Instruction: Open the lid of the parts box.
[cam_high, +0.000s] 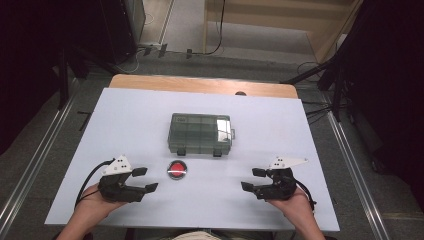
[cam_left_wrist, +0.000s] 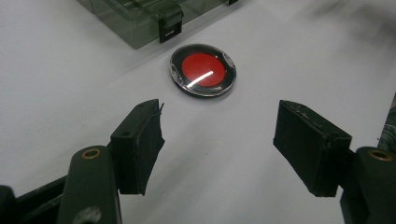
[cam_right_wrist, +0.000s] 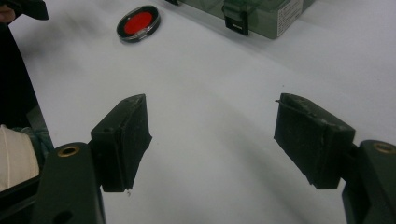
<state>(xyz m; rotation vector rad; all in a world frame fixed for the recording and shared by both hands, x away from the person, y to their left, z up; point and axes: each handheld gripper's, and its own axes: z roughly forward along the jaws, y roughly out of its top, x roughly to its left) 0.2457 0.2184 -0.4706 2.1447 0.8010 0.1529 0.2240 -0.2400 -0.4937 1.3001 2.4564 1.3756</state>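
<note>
Looking down from the high view, the red disc (cam_high: 177, 170) lies flat on the white tabletop (cam_high: 125, 125), just in front of the closed grey-green compartment box (cam_high: 200, 133), level with its left latch. The left claw (cam_high: 146, 179) rests just left of the disc, jaws apart and empty; the right claw (cam_high: 253, 179) sits well to the disc's right, also spread and holding nothing. The nearer left claw seems the natural one to pick up the disc.

In the left gripper view, the red disc (cam_left_wrist: 203, 70) lies ahead of the left claw (cam_left_wrist: 219, 140), slightly left of the gap's centre, with the box's front latch (cam_left_wrist: 169, 26) just beyond it. A good approach likely means nudging left to centre the disc between the pads, dropping low enough to catch its thin black rim, and closing gently, since the glossy face may slip.

In the right gripper view, the right claw (cam_right_wrist: 212, 140) stands open over bare tabletop, the red disc (cam_right_wrist: 138, 23) far off to its upper left, near the box (cam_right_wrist: 261, 14). It is probably best kept back, or readied for the box latches.
</note>
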